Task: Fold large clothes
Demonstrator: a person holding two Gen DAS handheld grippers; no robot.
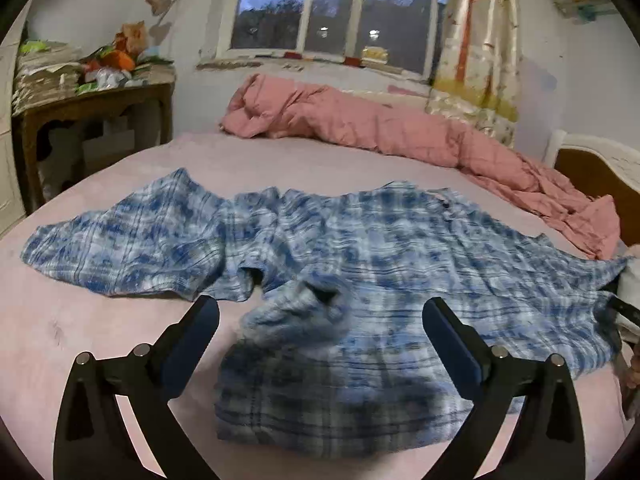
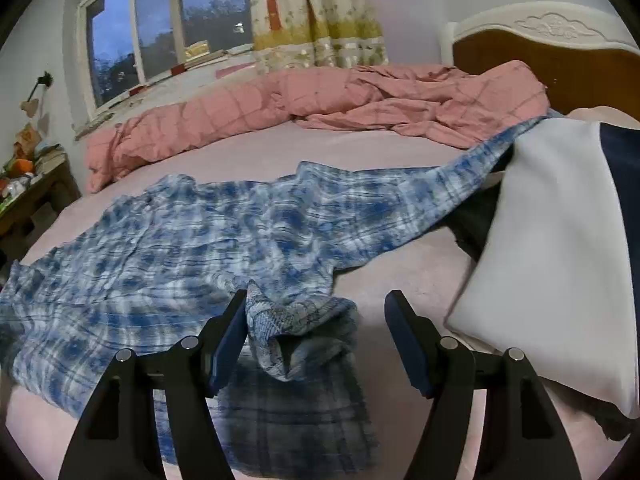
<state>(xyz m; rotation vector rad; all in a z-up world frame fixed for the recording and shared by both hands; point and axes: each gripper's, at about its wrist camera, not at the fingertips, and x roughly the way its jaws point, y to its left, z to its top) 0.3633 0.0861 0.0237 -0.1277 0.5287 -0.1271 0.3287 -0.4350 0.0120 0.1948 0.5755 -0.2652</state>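
Note:
A large blue and white plaid shirt (image 1: 360, 248) lies spread across the pink bed sheet (image 1: 120, 320), sleeves out to both sides. My left gripper (image 1: 320, 320) is open just above a bunched sleeve or hem part near the shirt's near edge, holding nothing. In the right wrist view the same shirt (image 2: 192, 240) lies flat, with a folded-back cuff (image 2: 300, 332) between the fingers of my right gripper (image 2: 316, 320), which is open. The cuff rests against the left finger (image 2: 228, 336). The shirt's far sleeve (image 2: 480, 164) runs up toward the pillows.
A crumpled pink duvet (image 1: 400, 128) lies along the far side of the bed. A white and navy pillow (image 2: 560, 240) sits at the right by the headboard (image 2: 540, 48). A cluttered wooden side table (image 1: 88, 104) stands at the left below the window (image 1: 336, 8).

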